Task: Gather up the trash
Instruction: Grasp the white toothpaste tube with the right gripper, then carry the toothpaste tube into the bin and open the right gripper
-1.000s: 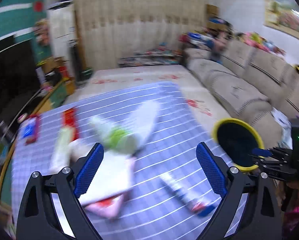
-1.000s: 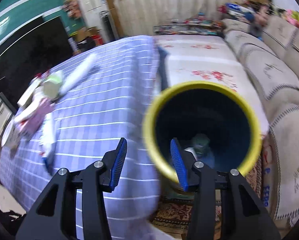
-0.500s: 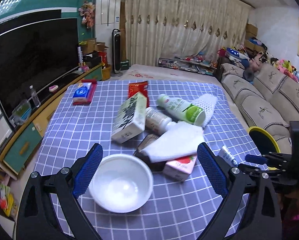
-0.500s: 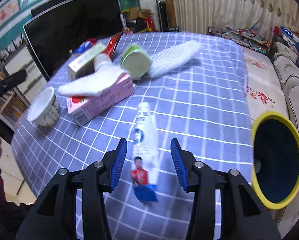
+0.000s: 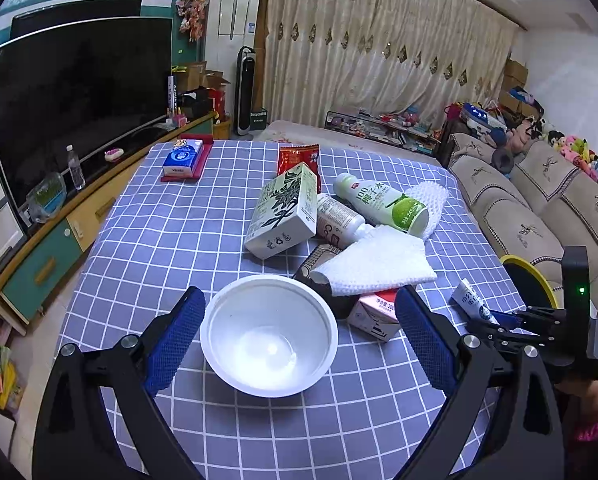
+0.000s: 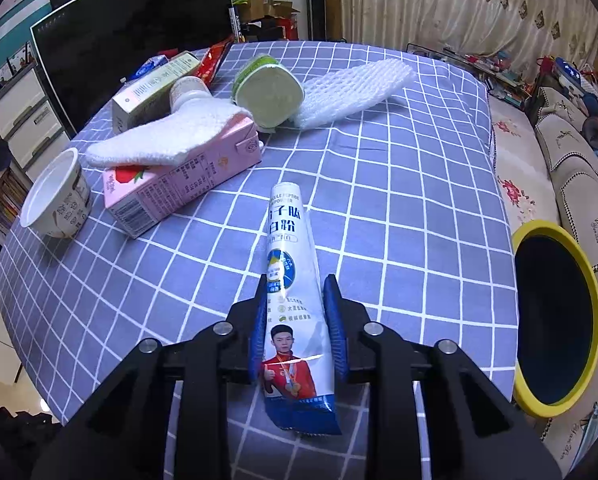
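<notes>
My right gripper is shut on a white and blue powder sachet that lies on the checked table; the sachet also shows in the left wrist view. My left gripper is open, its fingers on either side of a white paper bowl. A pink carton, a white foam pad, a green-based bottle and a green-print carton lie in a pile. The yellow-rimmed bin stands off the table's right edge.
A white foam net, a red snack bag and a tissue pack on a red tray lie further back. A TV stands to the left, a sofa to the right.
The right gripper swung from the bin to the table and shut on the sachet. The left gripper moved back and down until its fingers flanked the bowl.
</notes>
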{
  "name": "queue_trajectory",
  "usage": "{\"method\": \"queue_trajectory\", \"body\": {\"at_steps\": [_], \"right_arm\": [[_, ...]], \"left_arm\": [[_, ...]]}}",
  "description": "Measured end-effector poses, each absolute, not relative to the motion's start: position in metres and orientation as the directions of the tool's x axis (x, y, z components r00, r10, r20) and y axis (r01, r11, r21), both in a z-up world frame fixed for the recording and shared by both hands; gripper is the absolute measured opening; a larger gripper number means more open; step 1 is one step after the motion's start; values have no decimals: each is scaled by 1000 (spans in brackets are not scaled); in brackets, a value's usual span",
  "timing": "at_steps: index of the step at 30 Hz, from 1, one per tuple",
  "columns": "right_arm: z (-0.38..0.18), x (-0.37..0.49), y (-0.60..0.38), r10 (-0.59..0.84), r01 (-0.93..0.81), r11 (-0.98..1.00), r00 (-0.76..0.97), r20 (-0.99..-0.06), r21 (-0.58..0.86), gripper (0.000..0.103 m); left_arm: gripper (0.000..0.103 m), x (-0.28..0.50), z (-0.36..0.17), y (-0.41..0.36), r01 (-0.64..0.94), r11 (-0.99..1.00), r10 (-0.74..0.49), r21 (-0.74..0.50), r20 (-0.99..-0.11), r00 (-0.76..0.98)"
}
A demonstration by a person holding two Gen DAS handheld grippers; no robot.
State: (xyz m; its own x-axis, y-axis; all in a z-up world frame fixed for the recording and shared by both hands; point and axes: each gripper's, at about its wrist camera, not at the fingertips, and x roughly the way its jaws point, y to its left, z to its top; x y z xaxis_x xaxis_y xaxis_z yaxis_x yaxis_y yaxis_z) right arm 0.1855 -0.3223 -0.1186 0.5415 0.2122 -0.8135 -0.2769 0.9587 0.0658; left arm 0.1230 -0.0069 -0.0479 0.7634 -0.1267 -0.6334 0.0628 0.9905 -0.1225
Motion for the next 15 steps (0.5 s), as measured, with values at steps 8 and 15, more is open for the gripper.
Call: {"method": "queue_trajectory", "body": {"at_steps": [8, 15], "right_arm": [[-87, 169, -383, 168, -117, 986, 656, -735, 120, 26], [-94, 174, -490, -40, 159, 983, 670, -741, 90, 26]], "left_arm": [[94, 121, -49, -8, 62, 990, -127, -124, -633, 763], [94, 120, -51, -9, 55, 991, -122, -124, -638, 760]]}}
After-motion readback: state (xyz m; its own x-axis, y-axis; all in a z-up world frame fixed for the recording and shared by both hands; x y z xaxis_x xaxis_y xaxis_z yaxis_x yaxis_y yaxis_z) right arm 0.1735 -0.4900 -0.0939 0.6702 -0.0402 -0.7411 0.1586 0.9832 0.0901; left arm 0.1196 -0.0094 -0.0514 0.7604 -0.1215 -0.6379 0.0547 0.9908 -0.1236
